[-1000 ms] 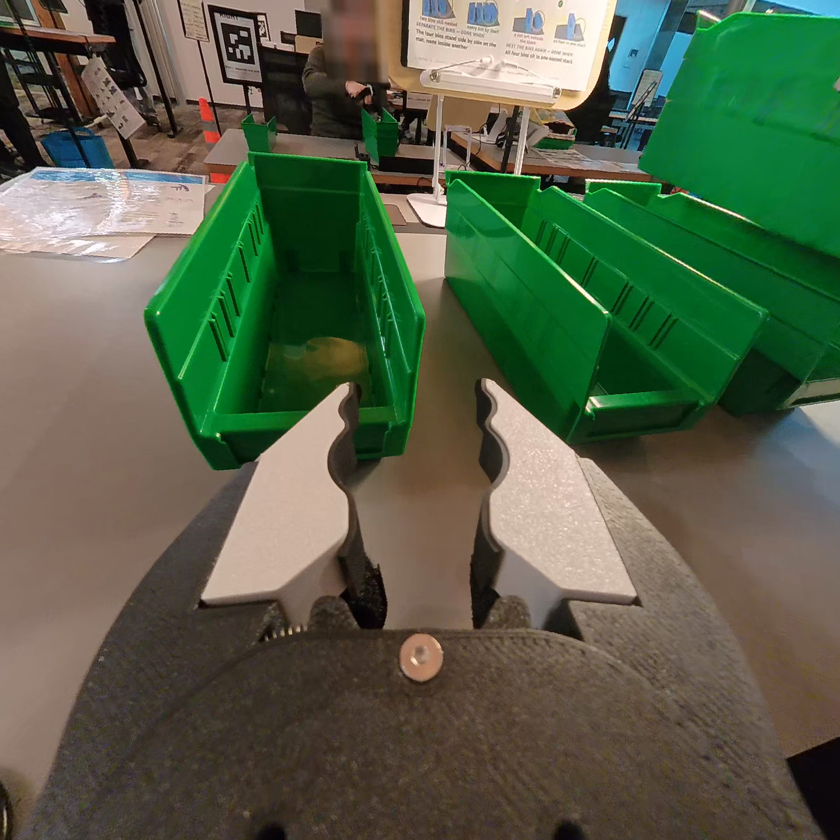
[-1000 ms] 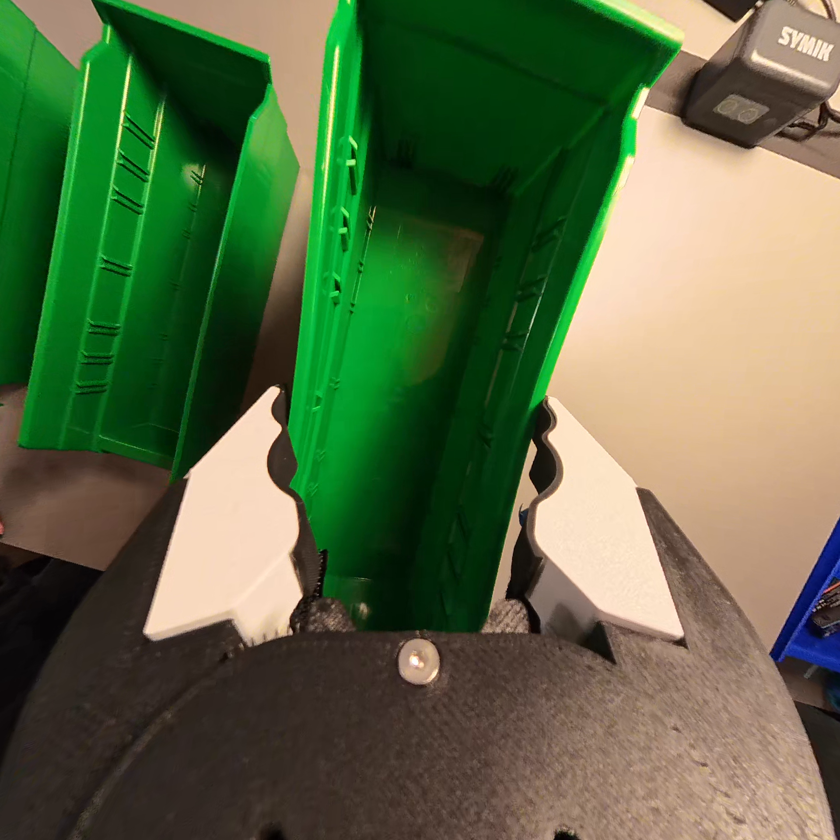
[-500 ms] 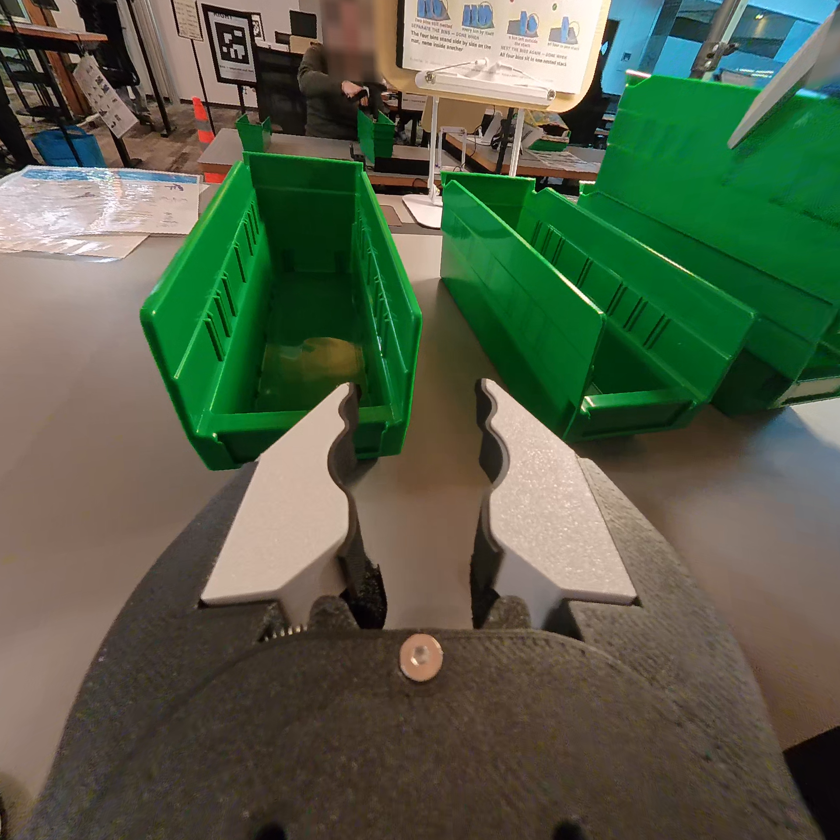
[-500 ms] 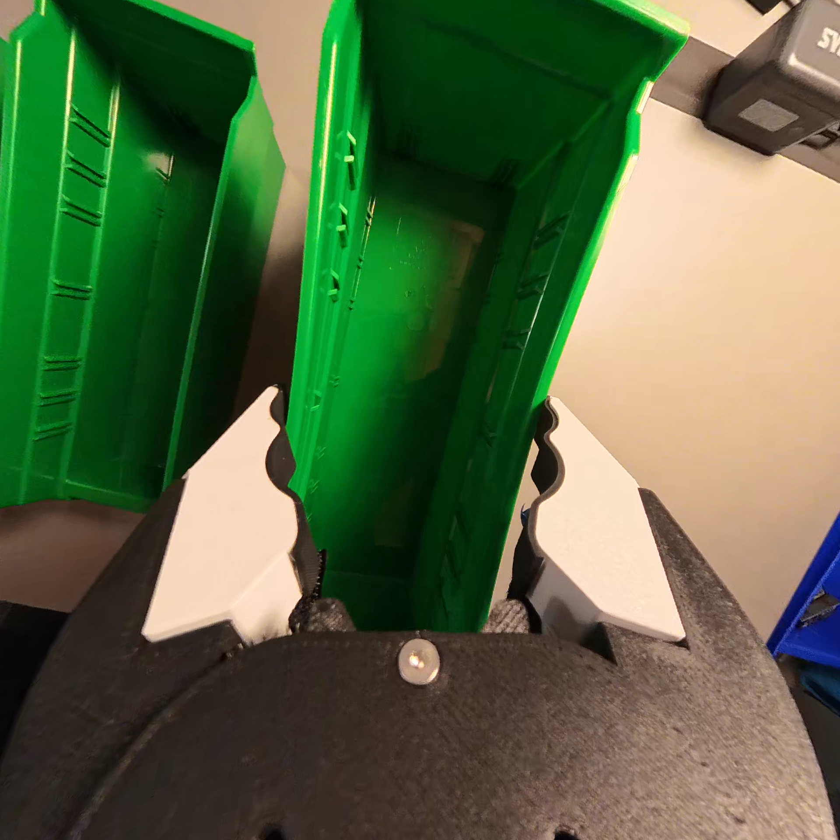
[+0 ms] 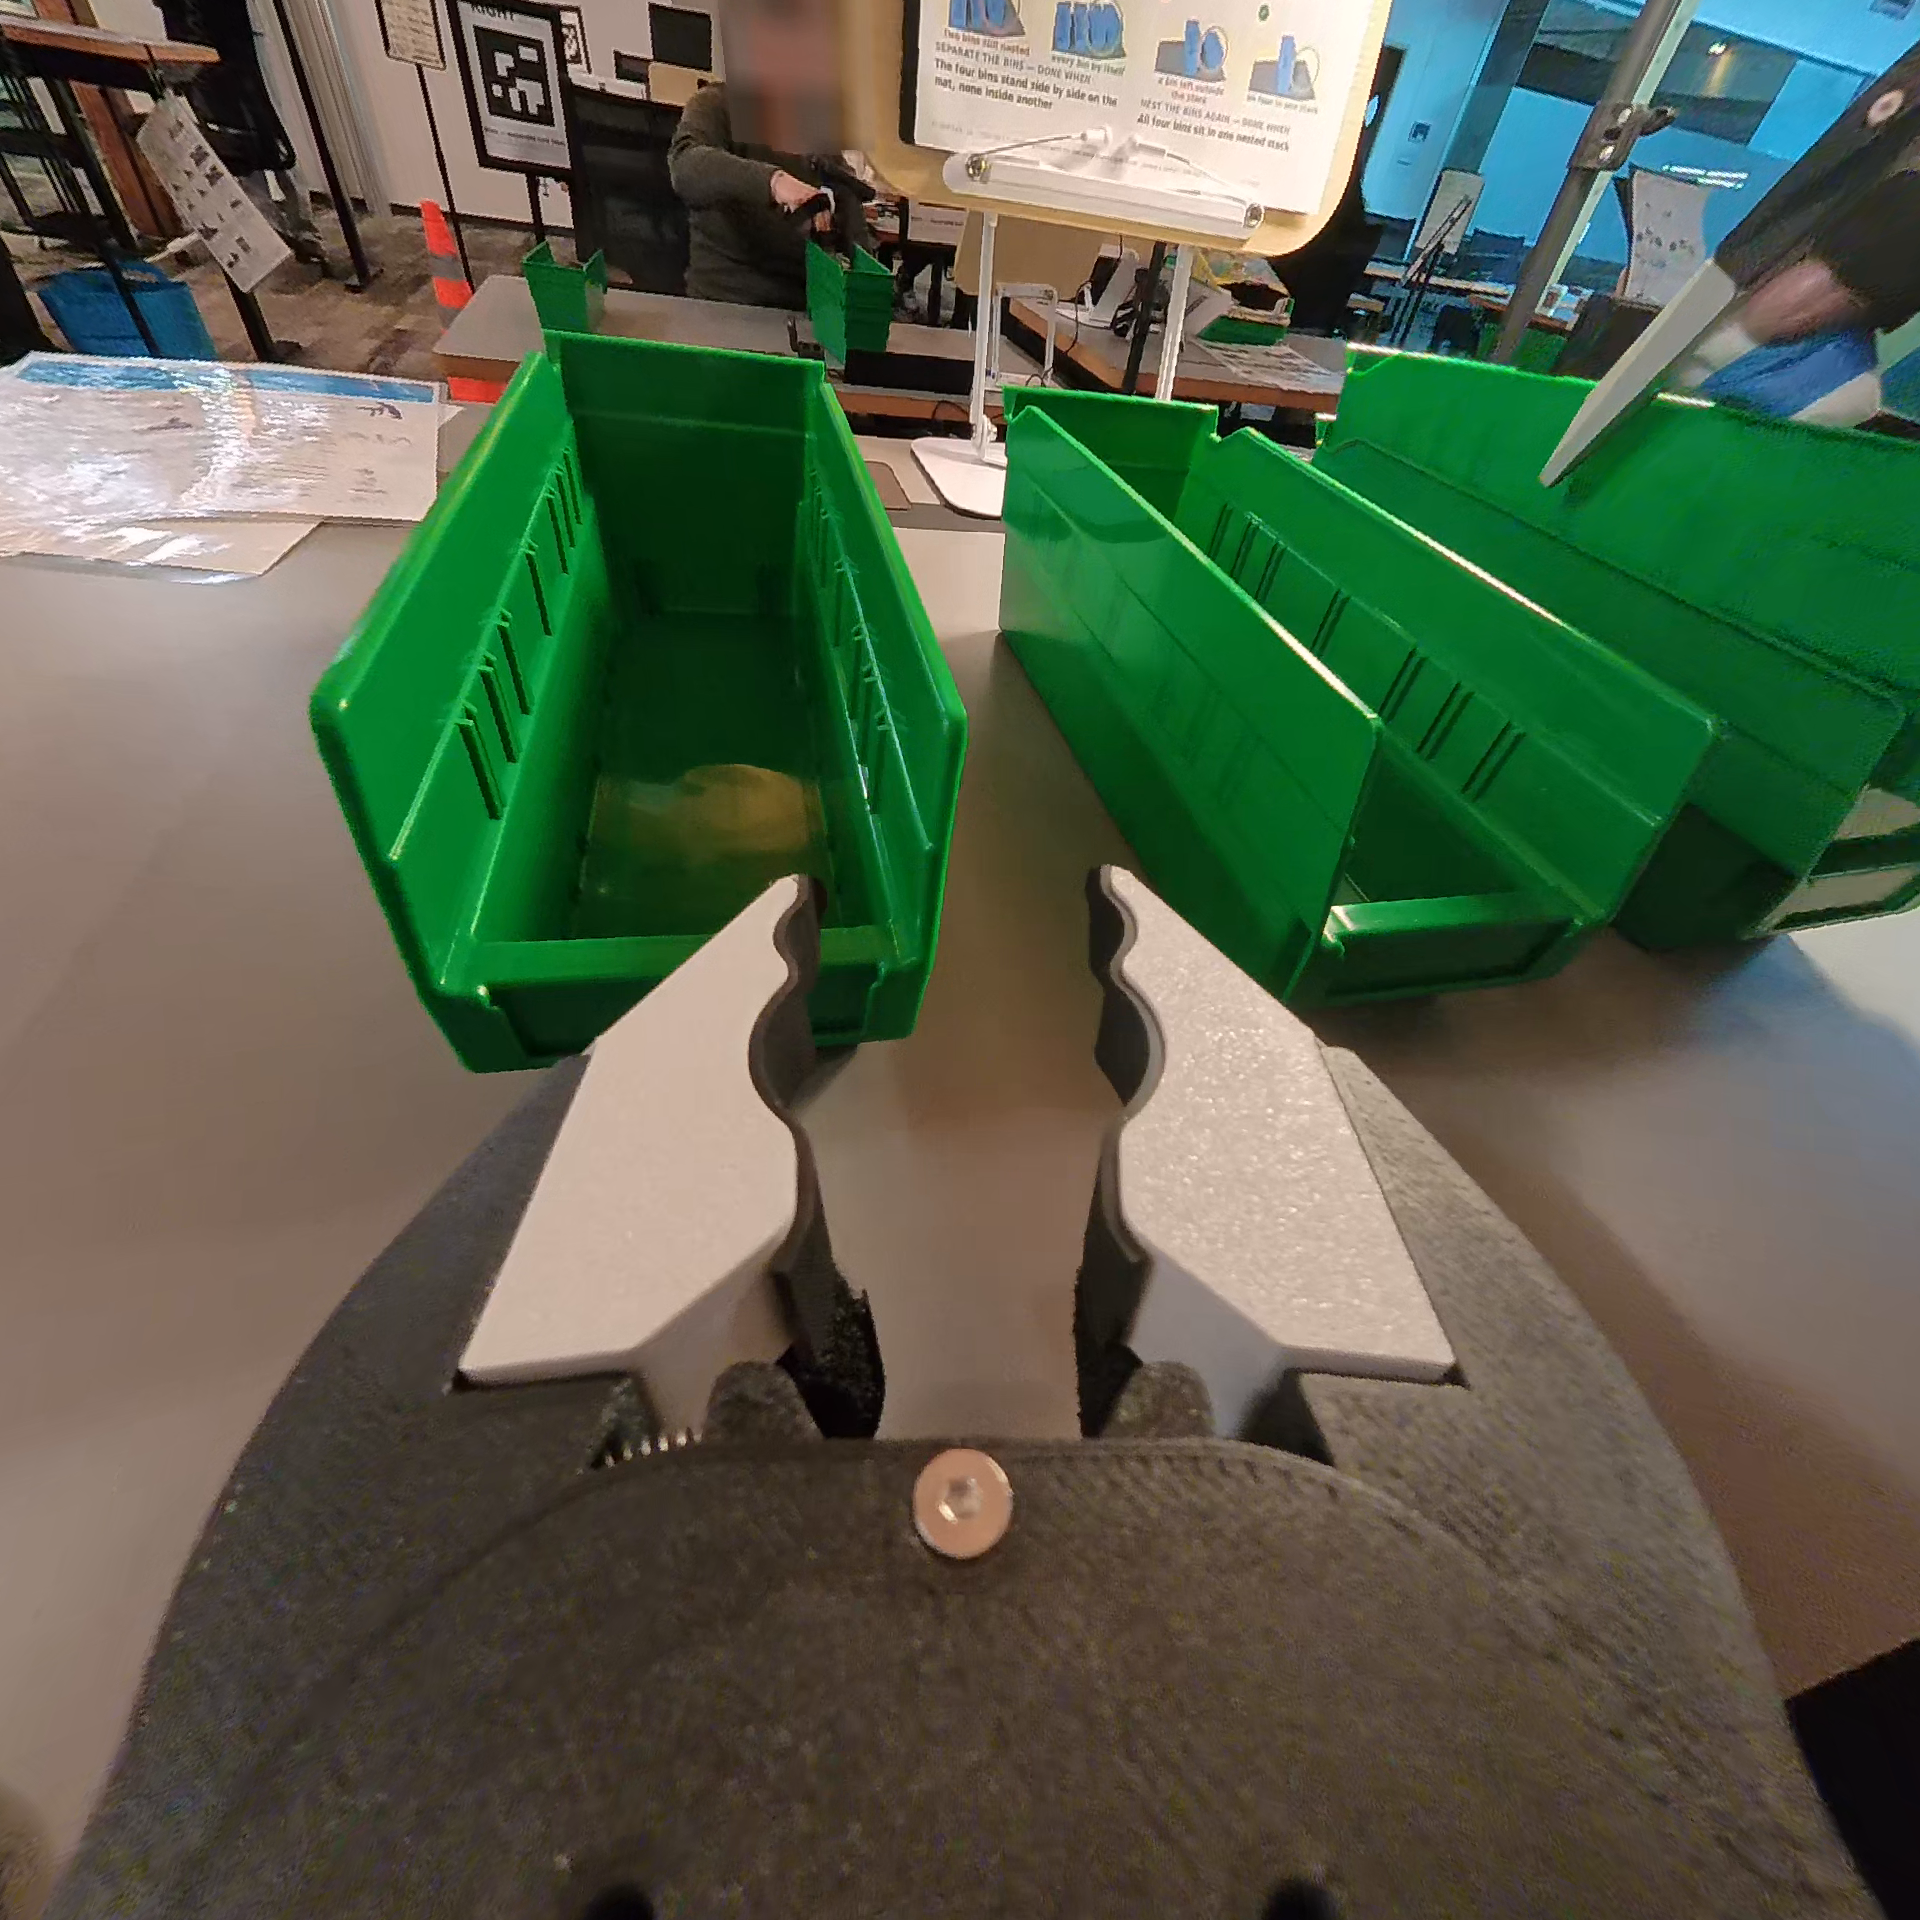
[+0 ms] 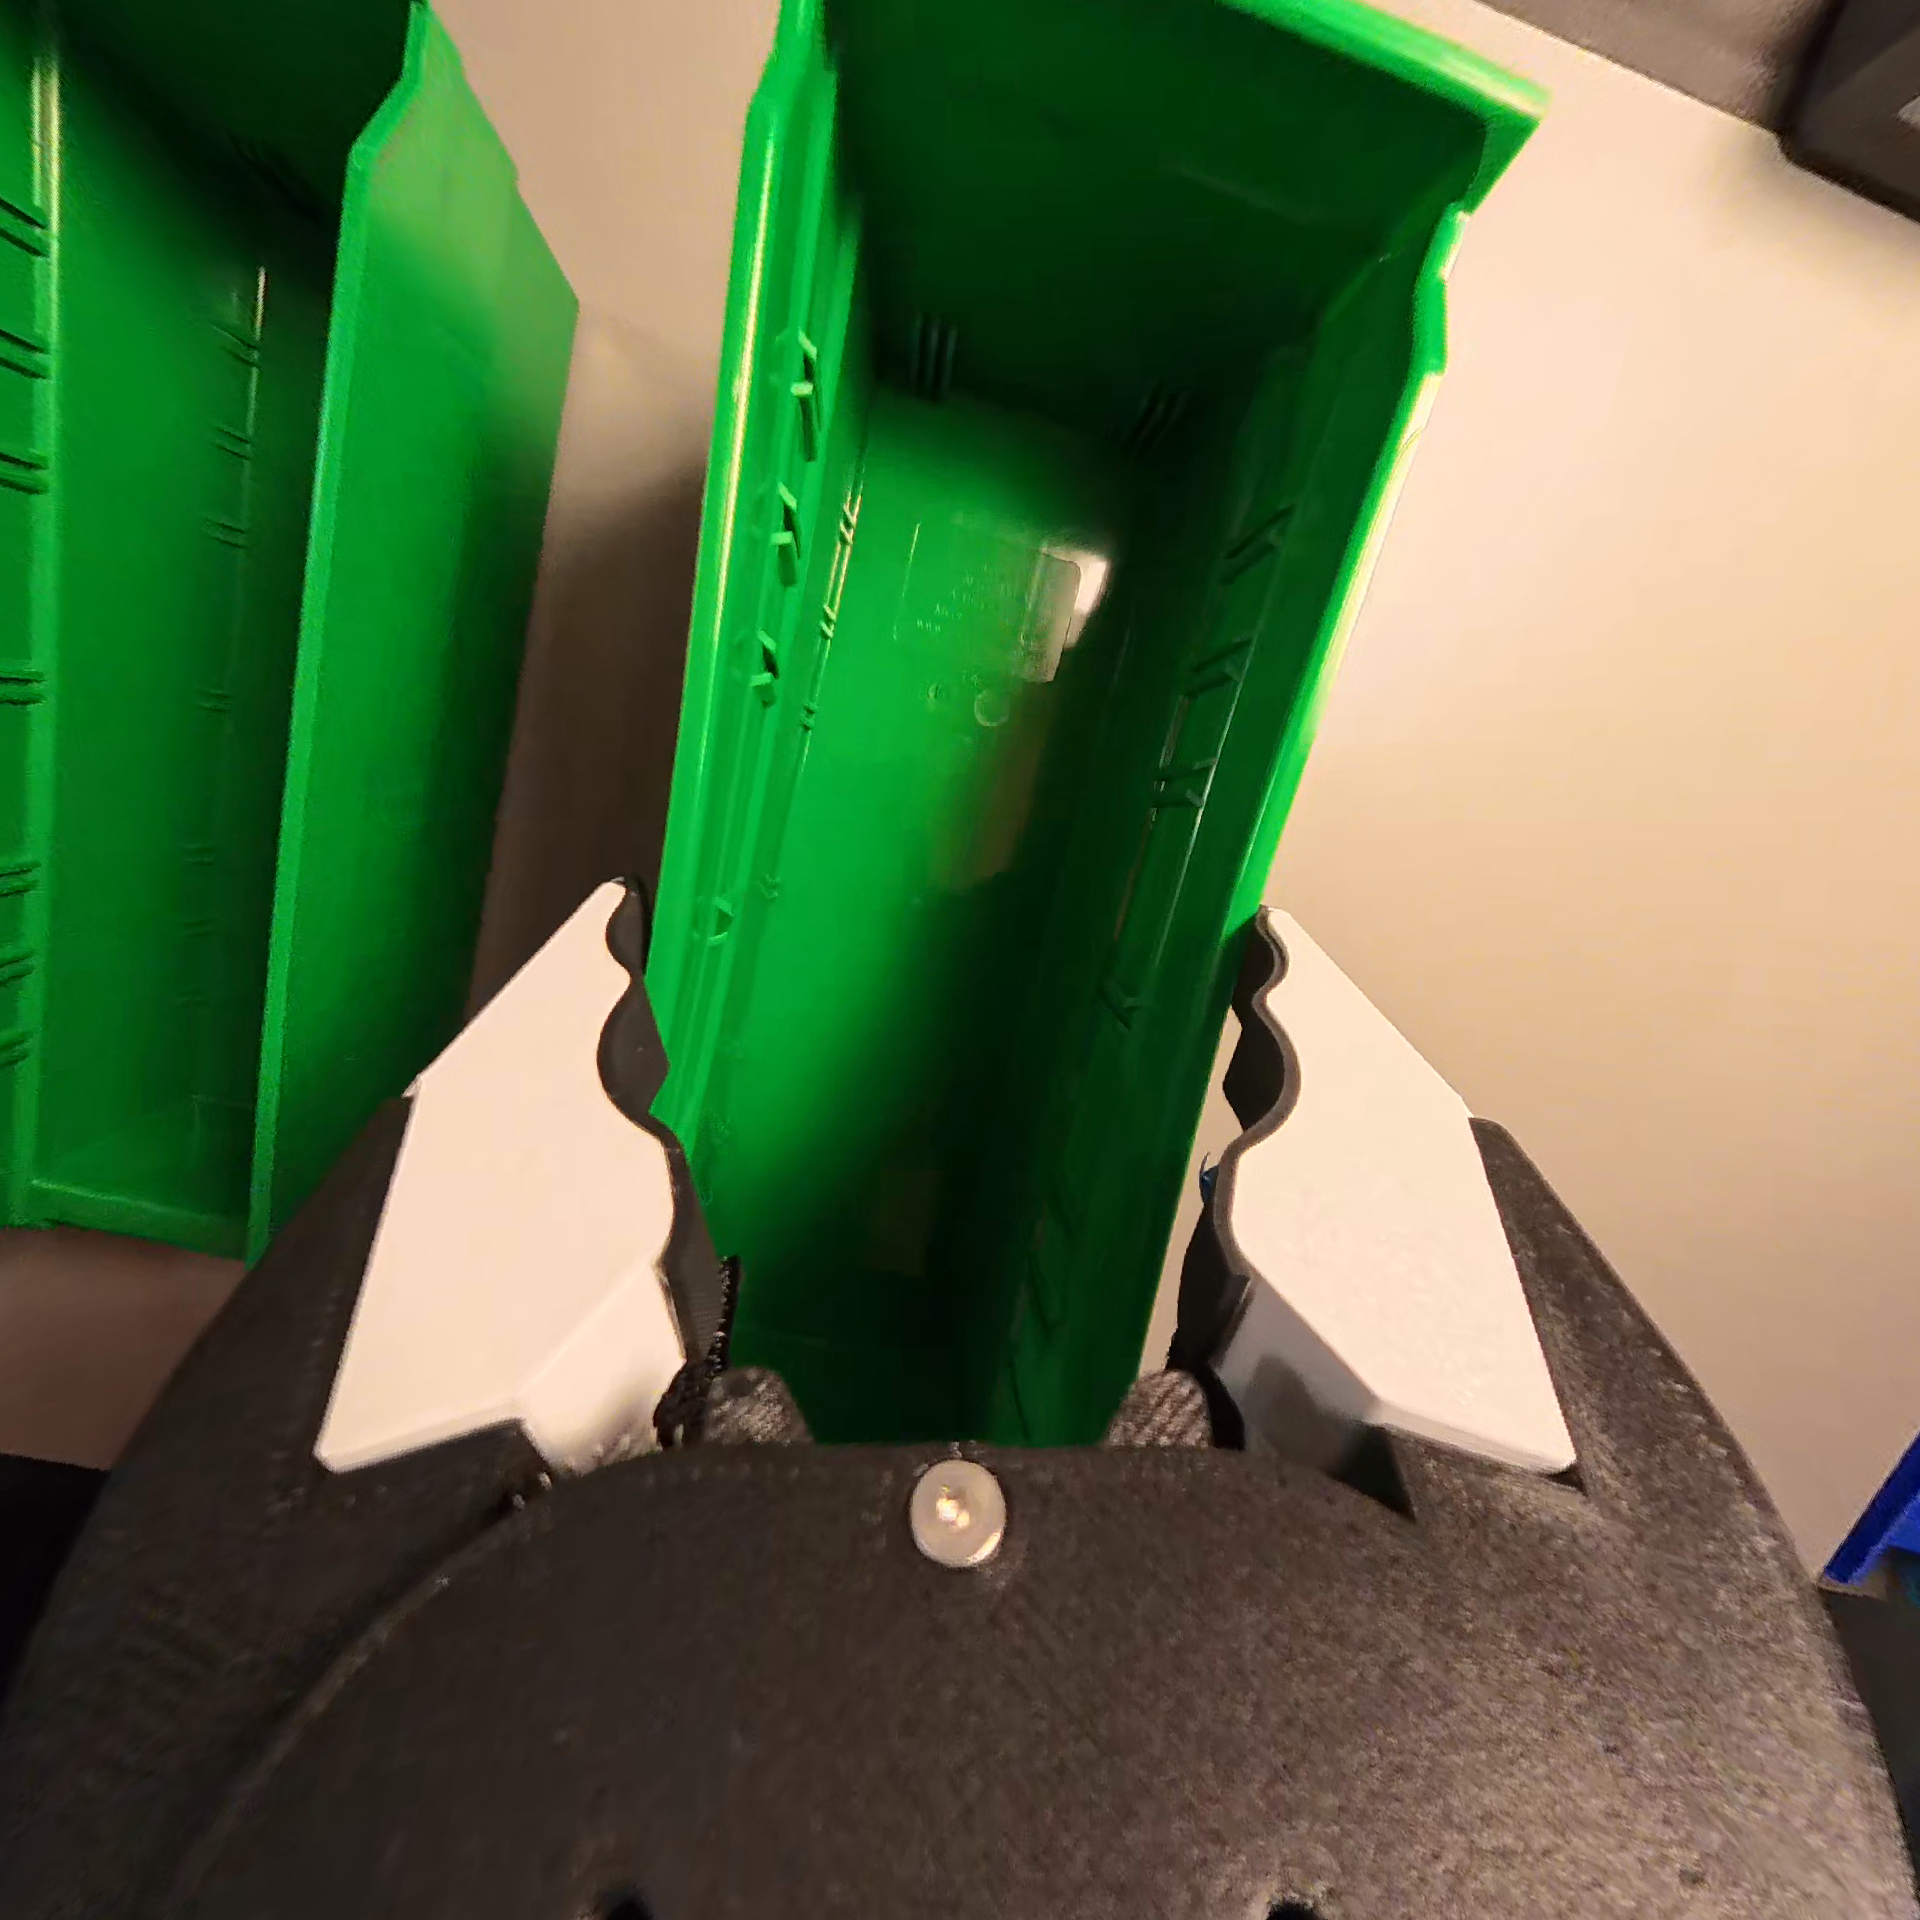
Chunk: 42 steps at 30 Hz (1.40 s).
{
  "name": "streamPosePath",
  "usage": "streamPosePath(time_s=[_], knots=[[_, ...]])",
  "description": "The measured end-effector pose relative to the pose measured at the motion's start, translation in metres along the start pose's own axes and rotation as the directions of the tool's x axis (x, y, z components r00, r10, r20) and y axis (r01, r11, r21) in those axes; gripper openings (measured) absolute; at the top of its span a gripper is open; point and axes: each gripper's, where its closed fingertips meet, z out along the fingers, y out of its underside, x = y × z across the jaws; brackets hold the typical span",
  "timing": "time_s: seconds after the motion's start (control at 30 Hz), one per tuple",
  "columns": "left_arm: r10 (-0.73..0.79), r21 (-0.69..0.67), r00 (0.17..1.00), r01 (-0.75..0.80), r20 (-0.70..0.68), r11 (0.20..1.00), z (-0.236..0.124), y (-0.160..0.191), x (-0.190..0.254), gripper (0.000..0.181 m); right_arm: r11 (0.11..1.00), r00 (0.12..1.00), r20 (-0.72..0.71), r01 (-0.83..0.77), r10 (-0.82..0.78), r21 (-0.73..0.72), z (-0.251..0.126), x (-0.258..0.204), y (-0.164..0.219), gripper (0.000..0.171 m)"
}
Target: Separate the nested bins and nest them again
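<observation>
My left gripper (image 5: 945, 894) is open and empty, low over the grey table (image 5: 156, 935), just in front of a green bin (image 5: 644, 675) that stands alone. A second green bin (image 5: 1351, 707) stands to its right, and a third (image 5: 1766, 748) beyond that. My right gripper (image 6: 940, 914) is shut on a fourth green bin (image 6: 987, 727), its fingers pressed on both side walls near the front end. That bin shows at the far right of the left wrist view (image 5: 1714, 509) with a right gripper finger (image 5: 1621, 405) over it. I cannot tell if it touches the table.
In the right wrist view, a neighbouring green bin (image 6: 208, 623) lies to the left with a strip of table between. A sign on a white stand (image 5: 977, 457) and plastic-covered sheets (image 5: 187, 447) lie at the back. A person sits at a far table (image 5: 748, 208). A blue box (image 6: 1870, 1538) is at the right.
The bin in my right gripper has come down from high at the right to level with the other bins. My left gripper has stayed open in place.
</observation>
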Motion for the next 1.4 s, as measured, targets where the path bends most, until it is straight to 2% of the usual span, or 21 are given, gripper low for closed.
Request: streamPosePath(time_s=[0.4, 0.67, 0.83, 0.97, 1.13, 1.27, 1.4], knots=[[0.002, 0.001, 1.0, -0.002, -0.004, 1.0, 0.0, 0.0, 0.001, 0.052, 0.999, 0.999, 0.018, 0.035, -0.036, 0.041, 0.0, -0.006, 0.004, 0.126], [0.007, -0.003, 1.0, -0.007, -0.002, 1.0, 0.0, 0.0, 0.001, 0.052, 0.992, 0.995, 0.101, -0.021, 0.008, 0.127, -0.019, -0.003, 0.001, 0.128], [0.008, -0.004, 1.0, -0.008, -0.001, 1.0, 0.0, 0.0, 0.001, 0.052, 0.974, 0.99, 0.144, -0.027, -0.005, 0.223, -0.044, -0.011, -0.006, 0.128], [0.008, -0.009, 1.0, -0.008, 0.0, 1.0, 0.001, 0.001, 0.001, 0.052, 0.949, 0.975, 0.213, -0.013, -0.057, 0.315, -0.068, -0.045, -0.013, 0.128], [0.01, -0.006, 1.0, -0.01, 0.003, 1.0, 0.0, 0.001, 0.001, 0.052, 0.928, 0.94, 0.299, 0.044, -0.163, 0.369, -0.078, -0.114, -0.012, 0.128], [0.009, -0.01, 1.0, -0.009, -0.001, 1.0, 0.0, 0.001, 0.003, 0.052, 0.927, 0.925, 0.317, 0.084, -0.209, 0.365, -0.065, -0.158, -0.009, 0.131], [0.012, -0.01, 1.0, -0.012, -0.004, 1.0, -0.001, 0.002, 0.004, 0.052, 0.948, 0.933, 0.298, 0.107, -0.2, 0.3, -0.034, -0.175, -0.003, 0.136]])
